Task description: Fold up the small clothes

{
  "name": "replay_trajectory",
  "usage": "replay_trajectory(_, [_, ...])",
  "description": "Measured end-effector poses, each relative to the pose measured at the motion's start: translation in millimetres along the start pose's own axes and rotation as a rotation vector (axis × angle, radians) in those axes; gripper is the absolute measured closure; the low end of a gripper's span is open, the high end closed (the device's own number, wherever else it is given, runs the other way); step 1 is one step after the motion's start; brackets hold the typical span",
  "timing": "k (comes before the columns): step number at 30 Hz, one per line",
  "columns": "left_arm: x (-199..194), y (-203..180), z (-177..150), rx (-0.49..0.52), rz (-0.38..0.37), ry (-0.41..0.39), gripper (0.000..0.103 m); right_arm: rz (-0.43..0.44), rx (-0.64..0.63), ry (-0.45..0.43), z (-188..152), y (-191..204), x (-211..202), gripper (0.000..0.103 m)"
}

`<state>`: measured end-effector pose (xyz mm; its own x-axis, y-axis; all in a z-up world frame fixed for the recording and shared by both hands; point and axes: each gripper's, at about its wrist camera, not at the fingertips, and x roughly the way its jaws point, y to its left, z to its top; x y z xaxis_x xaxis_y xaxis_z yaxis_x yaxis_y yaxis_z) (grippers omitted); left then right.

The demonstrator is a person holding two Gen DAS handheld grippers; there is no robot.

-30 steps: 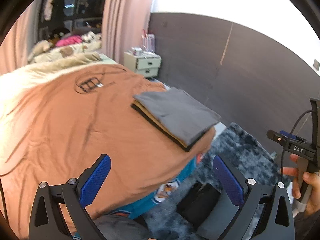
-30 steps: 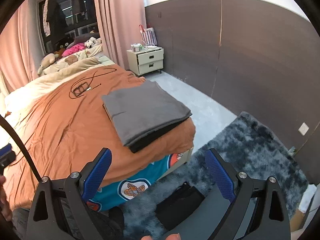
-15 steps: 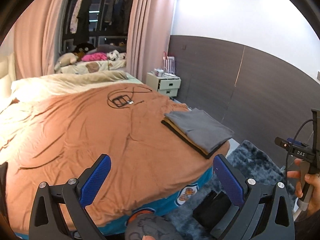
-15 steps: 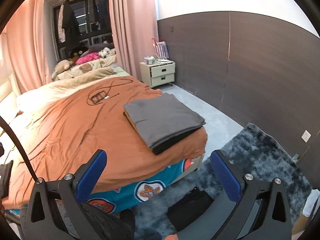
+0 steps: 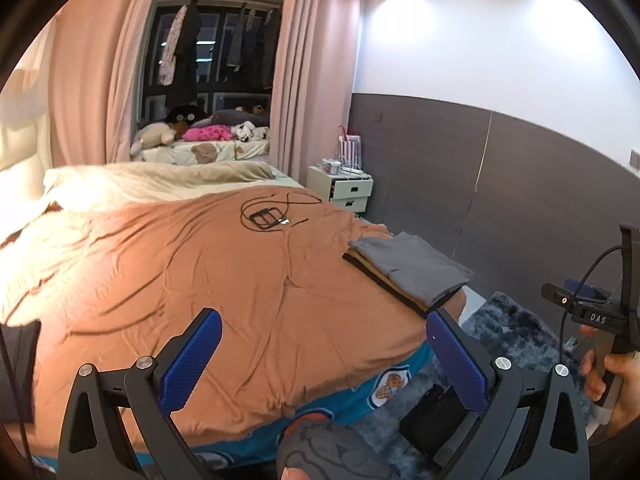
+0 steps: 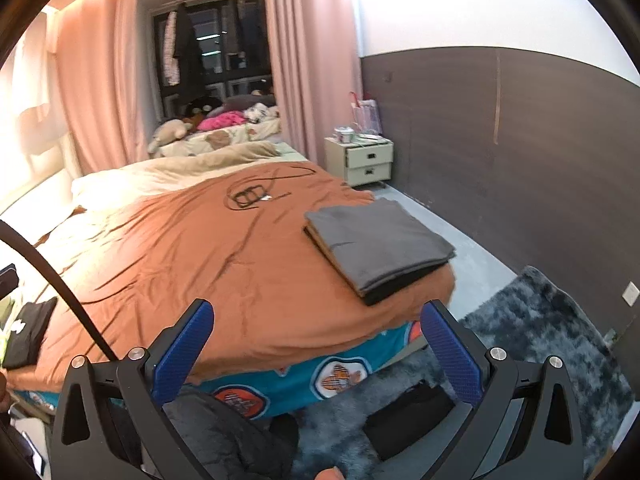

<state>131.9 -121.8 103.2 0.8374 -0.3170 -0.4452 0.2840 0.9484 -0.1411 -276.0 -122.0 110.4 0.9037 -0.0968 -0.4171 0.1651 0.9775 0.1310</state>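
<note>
A stack of folded clothes, grey on top over tan and black layers (image 5: pixel 408 270), lies at the right front corner of the orange bedspread (image 5: pixel 200 264). It also shows in the right wrist view (image 6: pixel 378 246). My left gripper (image 5: pixel 322 354) is open and empty, held back from the bed's front edge. My right gripper (image 6: pixel 316 346) is open and empty, also off the bed's front edge. The right gripper's handle, in a hand, shows at the right edge of the left wrist view (image 5: pixel 600 320). A black garment (image 6: pixel 28 330) lies at the bed's left edge.
A black cable loop with a small device (image 5: pixel 272 216) lies far back on the bedspread. A white nightstand (image 5: pixel 340 192) stands by the dark wall panel. A dark shaggy rug (image 6: pixel 540 320) and a black object (image 6: pixel 408 420) are on the floor below.
Both grippers have pulled back and tilted up from the bed. The folded stack now looks smaller and farther away, and more of the room shows. Both stay open.
</note>
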Motion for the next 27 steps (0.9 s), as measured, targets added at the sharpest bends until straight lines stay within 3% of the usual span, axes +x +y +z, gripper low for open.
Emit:
replay_trajectory(4, [-24.5,13.7,-15.6,-0.038,0.000,-0.022,0.000,0.062,0.009,-0.007,-14.1,2.7,-5.8,0.000])
replay_trajectory(12, [-57.5,35.7,-47.9,-0.054,0.057,-0.051,0.000,0.087,-0.006,-0.026,-37.1,-0.4,-11.2,0.000])
replay_trajectory(19, [-82.6,39.1,-77.6,-0.042,0.116,-0.072,0.000,0.152,-0.012,-0.024,-63.0,-0.8,-9.4,0.000])
replay_trajectory(27, [-94.7,34.7,-110.7,-0.021,0.155,-0.080,0.000,0.156,-0.040,-0.034,-85.5,2.7,-12.7,0.000])
